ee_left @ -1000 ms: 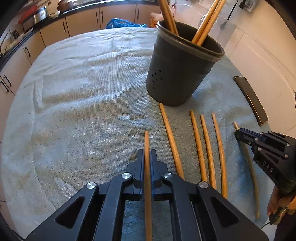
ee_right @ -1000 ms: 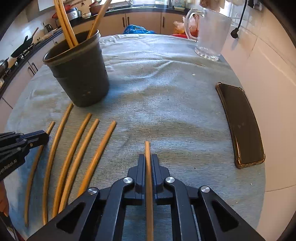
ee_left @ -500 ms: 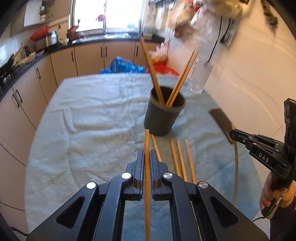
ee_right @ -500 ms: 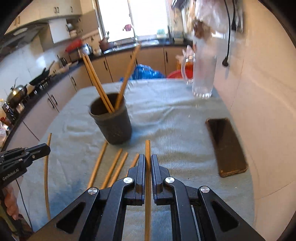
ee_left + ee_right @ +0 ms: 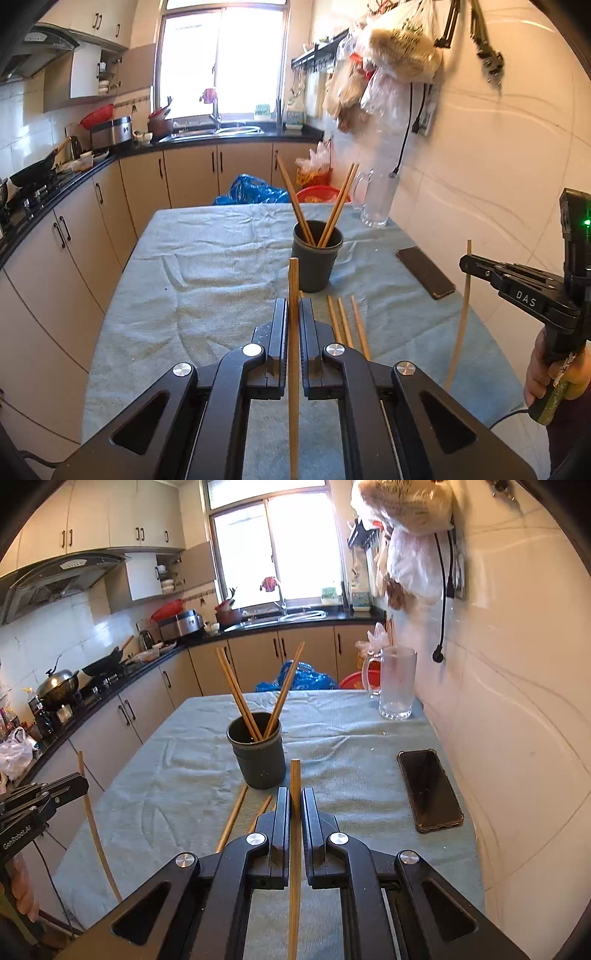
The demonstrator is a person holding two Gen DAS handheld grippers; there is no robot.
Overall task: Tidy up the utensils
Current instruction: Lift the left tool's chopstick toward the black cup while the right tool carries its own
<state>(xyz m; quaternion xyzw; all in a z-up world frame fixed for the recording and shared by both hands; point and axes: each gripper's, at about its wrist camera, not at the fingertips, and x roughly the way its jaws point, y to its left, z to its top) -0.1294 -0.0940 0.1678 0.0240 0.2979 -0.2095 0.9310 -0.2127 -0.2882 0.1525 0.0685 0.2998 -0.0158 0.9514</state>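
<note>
My left gripper (image 5: 293, 306) is shut on a wooden chopstick (image 5: 293, 280) and holds it well above the table. My right gripper (image 5: 294, 795) is shut on another chopstick (image 5: 295, 779), also raised; it shows at the right of the left wrist view (image 5: 466, 266). A dark round holder (image 5: 315, 264) stands mid-table with several chopsticks (image 5: 295, 201) leaning in it; it also shows in the right wrist view (image 5: 259, 753). Three loose chopsticks (image 5: 345, 325) lie on the cloth in front of the holder, partly hidden by my fingers.
A grey-blue cloth (image 5: 207, 266) covers the table. A dark phone (image 5: 428, 788) lies at the right edge by the tiled wall. A glass mug (image 5: 397, 683) stands at the far right corner. Kitchen cabinets (image 5: 74, 236) run along the left.
Both grippers have risen well above the table and tilted up, each carrying its chopstick. The holder and loose chopsticks now look smaller and farther away.
</note>
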